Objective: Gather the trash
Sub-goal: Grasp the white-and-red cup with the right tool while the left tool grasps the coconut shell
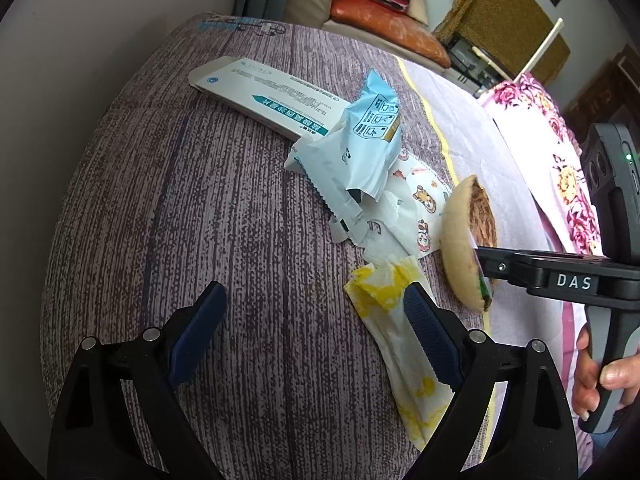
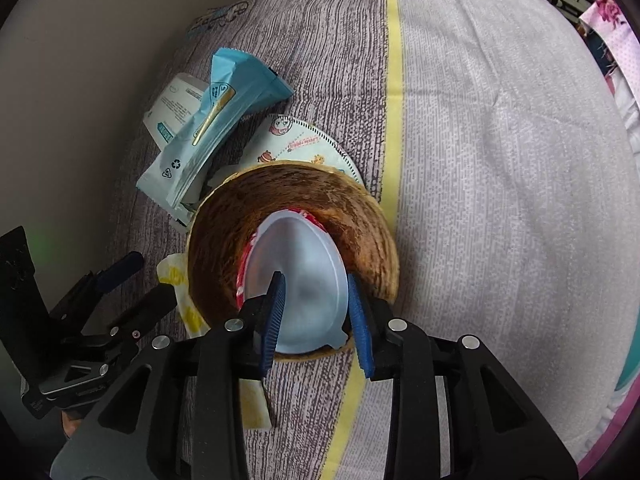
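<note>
**Holding a crushed cup over the woven bowl**

Pinching a white plastic cup with a red printed band, the right gripper points steeply down over a brown woven bowl. Its blue pads press on the cup's two sides, and the cup sits inside the bowl's mouth. In the left wrist view the same gripper reaches in from the right and meets the bowl, which shows there tilted on its side; a hand grips its grey handle at the right edge.

The left gripper hovers over the bed with its jaws spread wide and nothing between them. Its right pad lies just over a yellow-and-white wrapper, which stretches from the near side toward the bowl.

Further away lies the rest of the trash, piled close together: a light blue foil packet torn open, a white cartoon-printed wrapper under its near end and touching the bowl, and a flat white box with teal print at the far left, partly beneath the packet.

The bed cover is purple-grey streaked cloth on the left and paler lilac on the right, with a yellow stripe between.
</note>
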Tool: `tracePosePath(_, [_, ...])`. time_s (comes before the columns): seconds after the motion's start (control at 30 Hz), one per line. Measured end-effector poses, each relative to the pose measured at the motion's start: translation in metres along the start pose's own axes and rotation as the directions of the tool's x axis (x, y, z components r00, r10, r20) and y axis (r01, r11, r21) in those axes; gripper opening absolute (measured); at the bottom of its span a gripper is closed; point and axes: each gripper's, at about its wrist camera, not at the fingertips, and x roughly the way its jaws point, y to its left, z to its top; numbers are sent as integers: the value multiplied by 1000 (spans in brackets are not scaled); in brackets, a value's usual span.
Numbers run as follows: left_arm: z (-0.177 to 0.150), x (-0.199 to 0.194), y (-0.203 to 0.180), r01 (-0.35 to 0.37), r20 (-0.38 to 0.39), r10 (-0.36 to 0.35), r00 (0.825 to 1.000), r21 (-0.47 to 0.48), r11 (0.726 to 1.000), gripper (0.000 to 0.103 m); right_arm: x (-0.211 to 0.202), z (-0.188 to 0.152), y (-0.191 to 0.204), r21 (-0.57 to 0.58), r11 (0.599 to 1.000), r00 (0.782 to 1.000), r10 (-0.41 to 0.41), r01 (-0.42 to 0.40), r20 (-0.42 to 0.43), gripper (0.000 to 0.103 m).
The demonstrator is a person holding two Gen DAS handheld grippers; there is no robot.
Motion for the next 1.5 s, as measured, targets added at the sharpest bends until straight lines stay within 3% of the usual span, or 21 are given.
tracePosePath(0.07, [1, 0, 1, 1, 0, -1, 1000, -1, 1000, 91, -1, -2, 1, -5, 1000, 1000, -7, 7, 25, 10])
tracePosePath(0.1, [1, -1, 1, 0, 0, 0, 1000, -3, 1000, 91, -2, -2, 1, -4, 1000, 1000, -6, 6, 30, 8])
tracePosePath(0.37, [9, -16, -4, 10, 63, -10, 998, -1, 1000, 91, -40, -6, -8, -4, 1000, 990, 6, -5, 142, 6])
tracePosePath(0.53, [24, -25, -34, 40, 98, -49, 994, 90, 995, 90, -62, -6, -28, 45, 999, 983, 3, -11, 181, 6])
tracePosePath(0.63, [31, -20, -56, 64, 75, -77, 994, 161, 985, 82, -70, -9, -42, 78, 997, 982, -4, -11, 191, 6])
tracePosePath(0.7, [34, -8, -67, 77, 30, -84, 996, 186, 980, 66, -73, -10, -50, 99, 995, 981, -6, -13, 193, 6])
tracePosePath(0.77, [38, 8, -71, 73, -16, -71, 997, 189, 979, 60, -76, -11, -57, 112, 994, 980, -7, -16, 198, 6])
tracePosePath(0.97, [40, 38, -81, 110, -108, -91, 990, 190, 976, 56, -86, -18, -82, 163, 986, 976, -16, -20, 219, 6])
tracePosePath(1.03, [39, 40, -93, 107, -106, -86, 991, 213, 971, 45, -88, -20, -93, 189, 982, 974, -19, -25, 227, 6])
tracePosePath(1.1, [37, 43, -105, 73, -91, -53, 994, 241, 968, 22, -90, -23, -101, 208, 978, 972, -20, -30, 233, 6])
tracePosePath(1.17, [36, 46, -115, 69, -88, -49, 995, 245, 967, 16, -90, -27, -111, 228, 973, 971, -19, -36, 238, 6])
tracePosePath(1.33, [29, 65, -135, 114, -162, -74, 984, 250, 961, 18, -94, -38, -132, 263, 963, 969, -12, -55, 247, 6])
tracePosePath(1.5, [24, 67, -145, 72, -137, -41, 990, 237, 969, 22, -99, -48, -149, 289, 956, 963, -29, -51, 267, 6])
